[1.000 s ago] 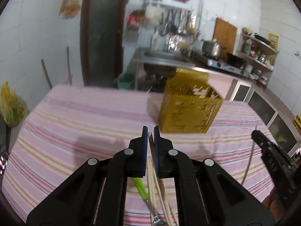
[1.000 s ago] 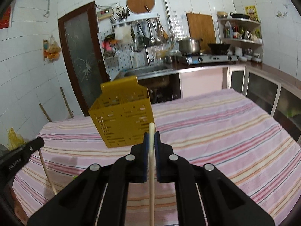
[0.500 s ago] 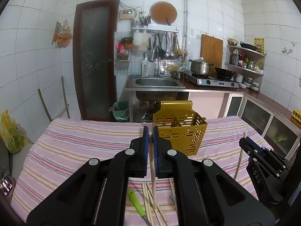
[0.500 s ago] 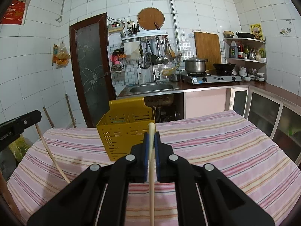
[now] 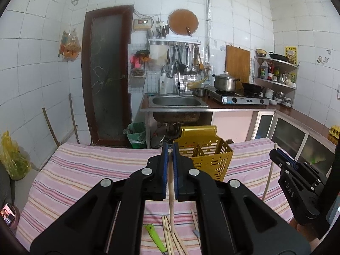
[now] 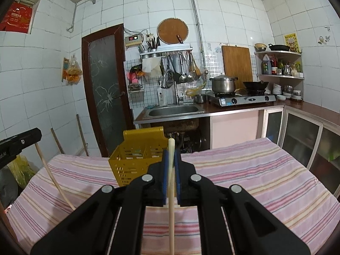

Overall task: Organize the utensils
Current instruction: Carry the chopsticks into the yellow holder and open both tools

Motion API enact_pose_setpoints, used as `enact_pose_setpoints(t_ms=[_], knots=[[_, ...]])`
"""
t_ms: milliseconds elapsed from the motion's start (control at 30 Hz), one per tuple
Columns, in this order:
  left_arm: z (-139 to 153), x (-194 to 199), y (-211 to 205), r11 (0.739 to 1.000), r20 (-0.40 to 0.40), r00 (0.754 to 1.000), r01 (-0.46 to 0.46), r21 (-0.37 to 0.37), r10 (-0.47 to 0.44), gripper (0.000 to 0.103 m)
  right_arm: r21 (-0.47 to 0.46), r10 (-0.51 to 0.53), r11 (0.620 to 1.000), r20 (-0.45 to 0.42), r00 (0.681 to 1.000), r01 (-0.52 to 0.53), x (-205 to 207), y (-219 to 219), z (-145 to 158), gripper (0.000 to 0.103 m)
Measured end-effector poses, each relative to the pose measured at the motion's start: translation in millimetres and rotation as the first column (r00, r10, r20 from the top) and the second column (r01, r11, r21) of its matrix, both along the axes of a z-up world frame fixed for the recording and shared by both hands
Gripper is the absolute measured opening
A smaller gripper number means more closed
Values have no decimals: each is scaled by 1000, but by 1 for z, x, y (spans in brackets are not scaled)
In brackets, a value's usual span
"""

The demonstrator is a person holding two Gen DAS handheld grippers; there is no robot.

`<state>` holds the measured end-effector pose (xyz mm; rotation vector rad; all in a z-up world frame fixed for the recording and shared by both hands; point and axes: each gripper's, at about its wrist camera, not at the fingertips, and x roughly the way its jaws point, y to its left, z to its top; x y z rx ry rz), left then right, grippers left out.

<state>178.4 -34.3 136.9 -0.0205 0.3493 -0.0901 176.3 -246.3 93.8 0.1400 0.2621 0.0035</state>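
Left wrist view showed my left tool (image 5: 170, 161) shut tight on one chopstick (image 5: 171, 204). The stick ran up between the blue pads, and its long end hung down toward the striped surface (image 5: 85, 176).

I judged the stick was very light, thin and stiff. It looked smooth, so it could slip or swing if I pinched it only at the tip. A hold near the top end, as I had it, let the long part hang straight down, which I thought would help it drop in.

Under my left tool, more chopsticks (image 5: 170, 238) lay loose on the surface. I counted about five or six, but they crossed each other, so I could not be sure. One green-handled utensil (image 5: 155, 238) lay beside them.

My right tool (image 6: 171, 170) was also shut on one second chopstick (image 6: 171, 212), held the same way. So I had two sticks in the air, one in each tool.

Farther off, one yellow holder (image 5: 205, 155) with little holes stood on the surface. It was behind both tools, and I could see pale sticks through its slots, too hidden to count.
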Motion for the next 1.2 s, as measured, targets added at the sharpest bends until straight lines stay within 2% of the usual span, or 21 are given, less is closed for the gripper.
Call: enact_pose_setpoints(t_ms=[167,333,467,600,667,767,933,1067,1200], knots=[[28,3,-1,1000,45,999,9,3,-9,3,5,4,1000,64,998,-5,8,-5,30,6],[74,19,-1,1000,120,993,17,-26,-14,3,26,2,1000,167,986,-7,32,-12,82,6],[108,47,-4,999,165,986,16,-50,-7,3,22,4,1000,226,974,-9,62,-9,110,6],[117,80,-13,998,168,986,19,-68,-7,3,6,14,1000,266,964,-16,99,1,124,6],[112,99,-20,998,161,987,20,-59,-10,3,-7,17,1000,277,961,-16,119,5,121,6],[87,129,-30,999,116,993,17,-46,-12,3,-13,15,1000,272,962,-12,147,6,104,6],[36,169,-35,999,71,997,-4,-33,6,3,-9,32,999,209,977,-31,178,3,53,6],[-1,194,-32,999,-21,1000,-22,-34,22,3,-29,42,999,139,989,-38,187,3,24,6],[1,189,-22,998,-34,999,-43,-51,41,4,-53,43,998,87,995,-38,184,-1,25,7]])
